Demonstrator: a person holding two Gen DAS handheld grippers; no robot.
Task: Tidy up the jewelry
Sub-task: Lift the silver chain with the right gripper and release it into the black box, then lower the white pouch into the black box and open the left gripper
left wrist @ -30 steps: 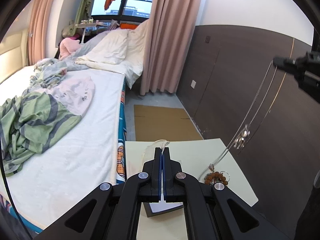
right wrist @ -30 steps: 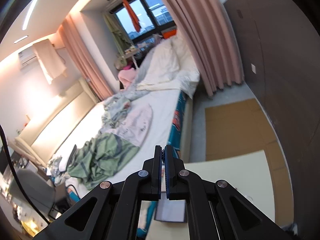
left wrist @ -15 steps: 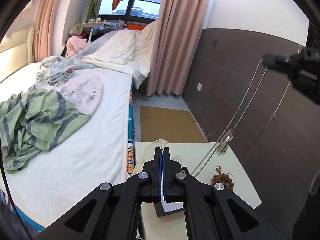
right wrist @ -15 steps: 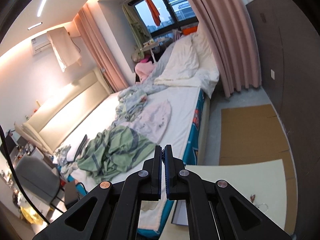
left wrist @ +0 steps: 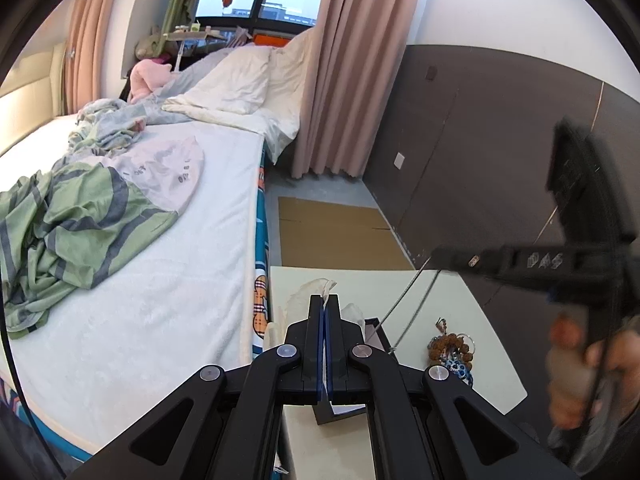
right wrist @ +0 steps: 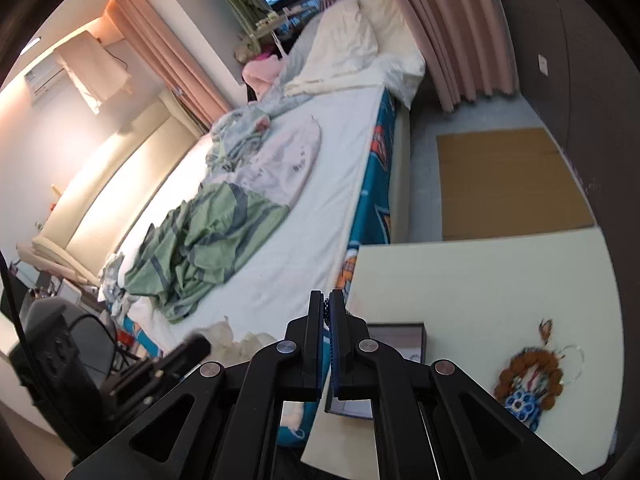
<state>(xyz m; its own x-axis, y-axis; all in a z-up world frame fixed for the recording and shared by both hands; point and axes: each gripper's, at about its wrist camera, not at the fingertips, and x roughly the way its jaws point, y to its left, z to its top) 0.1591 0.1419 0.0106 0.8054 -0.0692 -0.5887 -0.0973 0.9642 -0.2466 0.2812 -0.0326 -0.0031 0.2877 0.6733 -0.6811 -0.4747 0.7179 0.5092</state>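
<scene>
Two grippers closed | right gripper [left wrist: 436,258] fingers pinched a silver chain [left wrist: 412,304] draping into the dark box [right wrist: 396,334] on the counter [right wrist: 480,280] | left gripper [left wrist: 325,300] fingers clamped a pale pouch [left wrist: 320,286] | step: lowering chain | next: probably release inside box; beaded bracelets [right wrist: 528,380] waited beside.

Open box [right wrist: 394,354] on table [right wrist: 480,280] beside bed [left wrist: 160,280]; bead bracelets [right wrist: 528,380] right of box, cardboard sheet [left wrist: 336,236] on floor behind table.

table [right wrist: 480,280]: pale yellow, next to bed
box [right wrist: 396,334]: dark, open, near table's bed-side edge
beads [right wrist: 528,376]: brown bracelet + blue bits, heaped right of box
cloth [left wrist: 316,292]: white, crumpled, by box
</scene>
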